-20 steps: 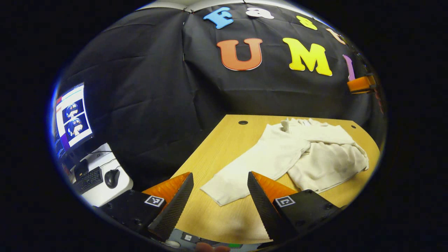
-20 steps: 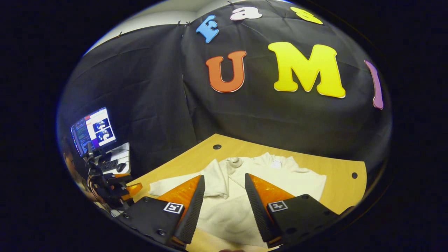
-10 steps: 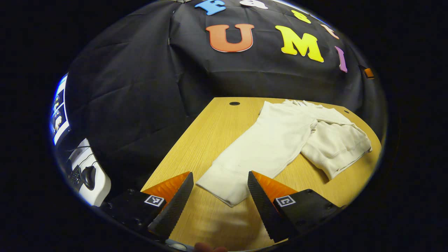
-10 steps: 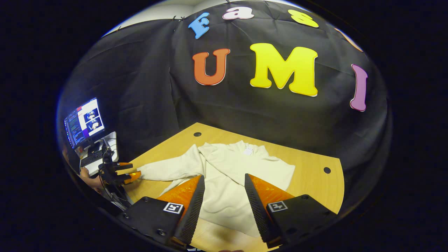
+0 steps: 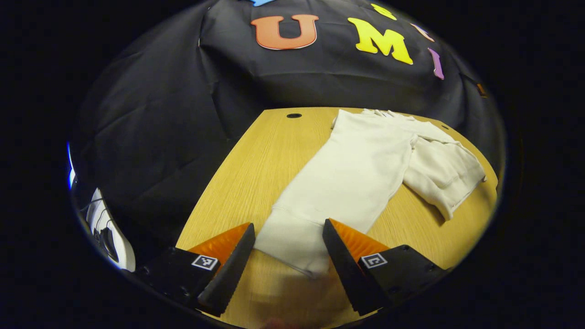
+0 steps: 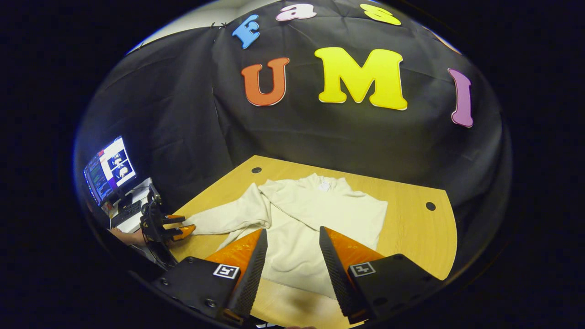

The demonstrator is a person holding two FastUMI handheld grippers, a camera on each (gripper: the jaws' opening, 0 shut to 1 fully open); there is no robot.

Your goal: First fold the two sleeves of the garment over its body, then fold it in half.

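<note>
A cream sweatshirt (image 5: 365,169) lies flat on the wooden table (image 5: 247,173). One sleeve stretches toward my left gripper (image 5: 288,224), which is open, and the cuff (image 5: 292,249) lies between its fingers. In the right gripper view the sweatshirt (image 6: 329,214) shows its collar at the far side, with the long sleeve (image 6: 224,219) running out to the left. My right gripper (image 6: 292,229) hangs open over the near hem with nothing held. The left gripper (image 6: 178,227) shows at that sleeve's end, held by a hand (image 6: 128,236).
The table (image 6: 420,237) has bare wood to the right of the garment and small cable holes near the back. A side desk with a monitor (image 6: 109,169) and keyboard stands at the left. A mouse (image 5: 107,237) lies on that desk.
My left gripper has moved forward and down to the sleeve cuff, which now sits between its open fingers. The right gripper has drawn back a little from the garment and stays open.
</note>
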